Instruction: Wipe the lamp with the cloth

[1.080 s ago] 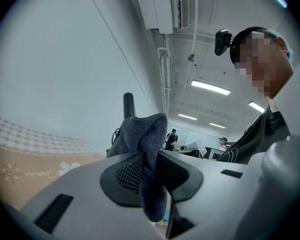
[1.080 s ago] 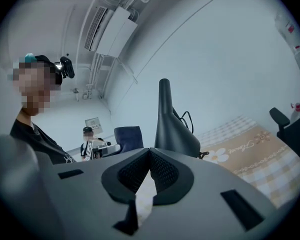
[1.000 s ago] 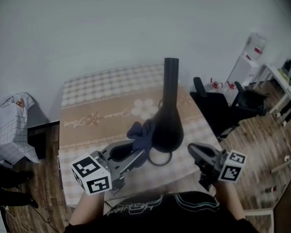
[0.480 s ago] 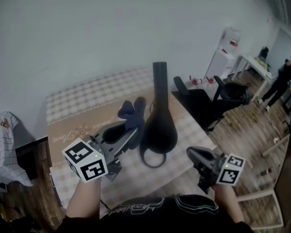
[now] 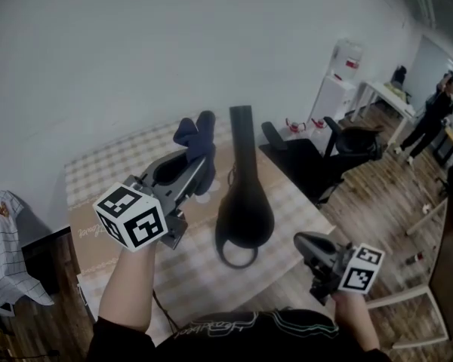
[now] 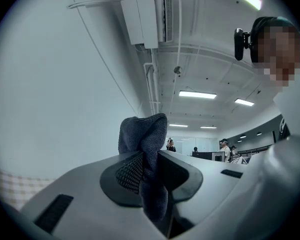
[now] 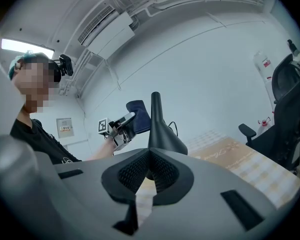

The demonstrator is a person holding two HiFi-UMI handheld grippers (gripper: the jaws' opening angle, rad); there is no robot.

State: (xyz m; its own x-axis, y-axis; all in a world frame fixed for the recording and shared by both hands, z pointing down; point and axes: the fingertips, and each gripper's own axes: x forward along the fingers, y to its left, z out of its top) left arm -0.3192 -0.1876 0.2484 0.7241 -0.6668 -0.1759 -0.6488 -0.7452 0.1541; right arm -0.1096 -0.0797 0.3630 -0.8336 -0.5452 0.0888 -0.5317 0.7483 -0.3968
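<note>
A black lamp with a bulbous body and a tall neck stands on the checked tablecloth; the right gripper view shows this lamp straight ahead. My left gripper is raised left of the lamp's neck, shut on a dark blue cloth that sticks up from its jaws. In the left gripper view the cloth is pinched between the pads and the camera points up at wall and ceiling. My right gripper hangs low at the table's right front corner, jaws together, holding nothing.
A black cable loop lies at the lamp's foot. A black office chair stands right of the table, a water dispenser behind it. A checked bag sits on the floor at left. A person stands far right.
My left gripper has lifted the cloth from beside the lamp's body up to the height of its neck. The head view has tilted up. The right gripper has barely moved.
</note>
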